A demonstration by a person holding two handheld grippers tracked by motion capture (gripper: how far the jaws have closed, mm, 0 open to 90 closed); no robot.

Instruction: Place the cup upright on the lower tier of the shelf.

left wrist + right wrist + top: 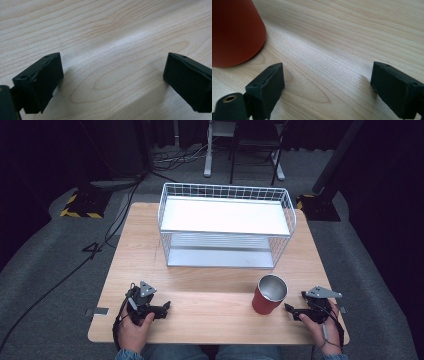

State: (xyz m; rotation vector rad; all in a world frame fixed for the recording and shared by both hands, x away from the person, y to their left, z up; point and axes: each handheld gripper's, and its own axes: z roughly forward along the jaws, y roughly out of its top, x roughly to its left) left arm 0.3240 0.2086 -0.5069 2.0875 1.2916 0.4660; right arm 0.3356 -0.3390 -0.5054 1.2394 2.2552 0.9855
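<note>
Red metal cup [269, 295] upright on wooden table [210, 290], just left of right gripper [292, 309] | white wire rack [226, 225] behind | left gripper [165, 307] near front-left edge; both jaws spread wide, empty

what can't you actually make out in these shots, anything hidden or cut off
- Red cup: in the right gripper view its rim and top are cut off by the frame edge.
- Wire rack: in the high view the lower shelf's back part is hidden under the white upper shelf.
- Left gripper, right gripper: fingers too small in the high view.
</note>
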